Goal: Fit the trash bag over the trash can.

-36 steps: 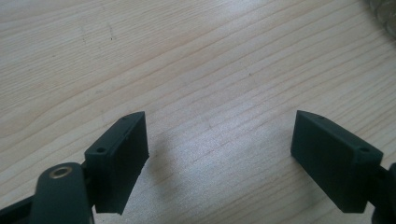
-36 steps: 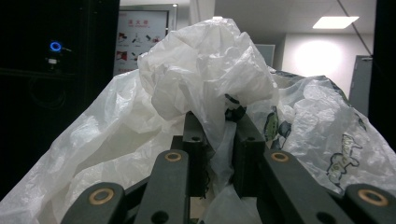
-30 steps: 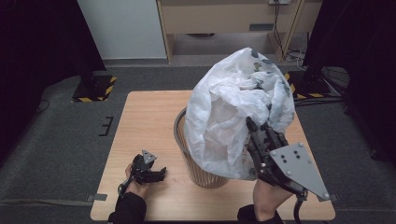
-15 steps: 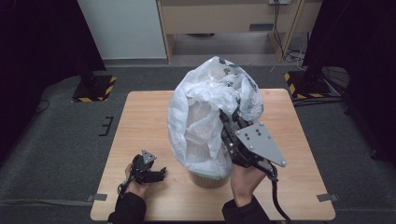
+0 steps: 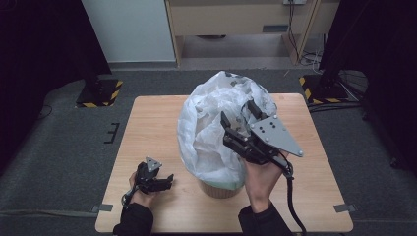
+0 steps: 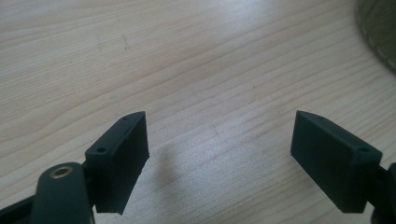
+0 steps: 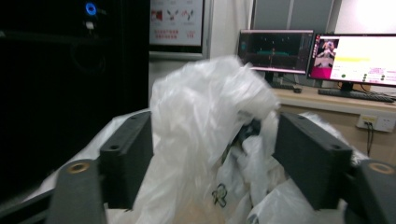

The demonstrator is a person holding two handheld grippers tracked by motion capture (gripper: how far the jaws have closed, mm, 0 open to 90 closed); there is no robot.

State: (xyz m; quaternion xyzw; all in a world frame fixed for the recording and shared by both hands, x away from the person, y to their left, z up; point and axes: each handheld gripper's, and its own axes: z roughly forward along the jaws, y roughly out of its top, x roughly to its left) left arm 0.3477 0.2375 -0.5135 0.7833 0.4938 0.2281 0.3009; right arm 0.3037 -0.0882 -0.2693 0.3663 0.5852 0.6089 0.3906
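Standing: at the near edge of the wooden table (image 5: pixel 147 123), looking across it.
Plastic bag: a large, crumpled, translucent white plastic bag (image 5: pixel 211 132) rises in a rounded heap at the middle of the table, its lower part draped over the basket beneath. In the right gripper view the plastic (image 7: pixel 205 121) bunches up between the two black jaws, with a small dark printed mark low on its folds.
Basket: a tan round basket (image 5: pixel 219 189) stands under the bag, near the front edge; its lower wall shows below the plastic. A bit of its woven wall (image 6: pixel 380 28) sits at the upper right corner of the left gripper view.
Right gripper: the right gripper (image 5: pixel 241 120) is raised against the bag's right flank, held by a hand below it, grey three-cornered plate on top, cable trailing down toward the table's front. Jaws are spread wide with bag film lying loosely between them; whether either pad presses the film cannot be told.
Left gripper: the left gripper (image 5: pixel 164 179) lies low over the table's front left, left of the basket and apart from it. Jaws parted, with bare wood (image 6: pixel 196 70) between them.
Surroundings: grey carpet (image 5: pixel 59 147) around the table; lit monitors (image 7: pixel 327 53) on a desk beyond the bag in the right gripper view.
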